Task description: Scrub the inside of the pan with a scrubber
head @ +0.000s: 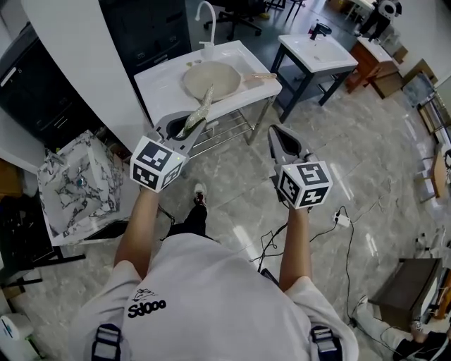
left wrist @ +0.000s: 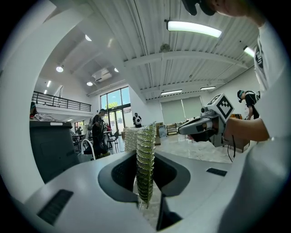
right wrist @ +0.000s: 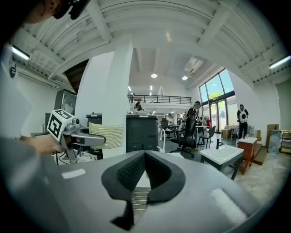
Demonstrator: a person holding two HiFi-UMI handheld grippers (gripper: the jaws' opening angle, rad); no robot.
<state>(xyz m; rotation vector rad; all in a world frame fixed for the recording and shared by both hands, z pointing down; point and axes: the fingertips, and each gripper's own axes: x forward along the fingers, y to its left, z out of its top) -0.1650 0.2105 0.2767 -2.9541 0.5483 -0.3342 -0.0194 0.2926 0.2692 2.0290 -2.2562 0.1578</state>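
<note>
The pan (head: 211,79), round and beige, lies on the white sink table (head: 158,81) ahead of me, its handle pointing right. Both grippers are held in the air well short of that table. My left gripper (head: 187,131) is shut on a yellow-green mesh scrubber (head: 200,111), which sticks up out of the jaws. In the left gripper view the scrubber (left wrist: 145,159) stands edge-on between the pads. My right gripper (head: 277,134) is shut with nothing in it; its black pads meet (right wrist: 144,158). The right gripper view shows the left gripper (right wrist: 86,138) with the scrubber (right wrist: 107,135) at the left.
A curved faucet (head: 206,21) rises behind the pan. A second white sink table (head: 317,53) stands to the right. A marble-patterned box (head: 77,183) sits at my left. Cables (head: 340,220) run over the tiled floor. People stand far off in both gripper views.
</note>
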